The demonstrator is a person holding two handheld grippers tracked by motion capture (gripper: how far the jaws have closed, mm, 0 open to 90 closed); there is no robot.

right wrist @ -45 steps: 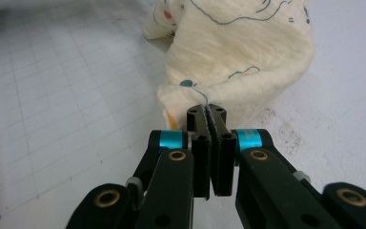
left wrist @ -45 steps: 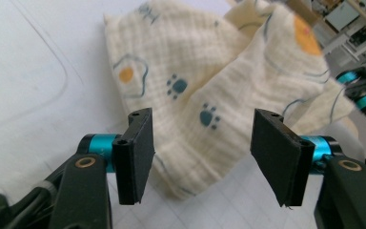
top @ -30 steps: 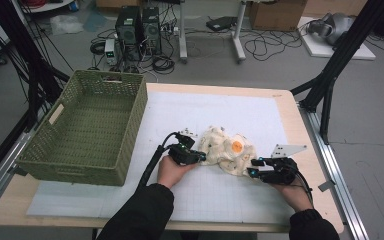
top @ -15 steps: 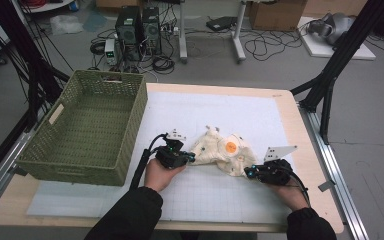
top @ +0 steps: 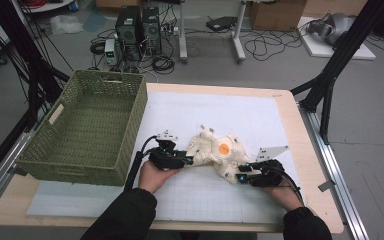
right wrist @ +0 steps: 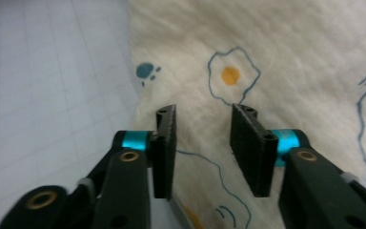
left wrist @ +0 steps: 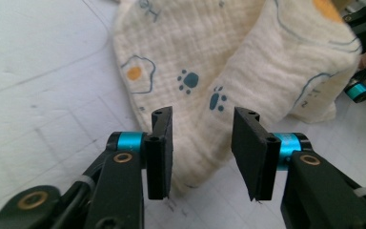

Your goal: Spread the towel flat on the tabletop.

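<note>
On the white gridded mat (top: 190,195) we hold both grippers low and level, left gripper (top: 186,161) and right gripper (top: 240,176) flanking the printed muslin cloth (top: 215,152), jaws just reopened, pads apart over its edges.

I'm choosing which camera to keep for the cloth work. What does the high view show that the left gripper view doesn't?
High view alone: the green basket, both hands at the crumpled cloth's ends, the table's edge and the floor's cables. Left gripper view alone: paw and egg prints close up, and the left gripper with jaws apart, having just opened, cloth between them untouched by the pads. Both: the cloth, white mat and right gripper.
</note>
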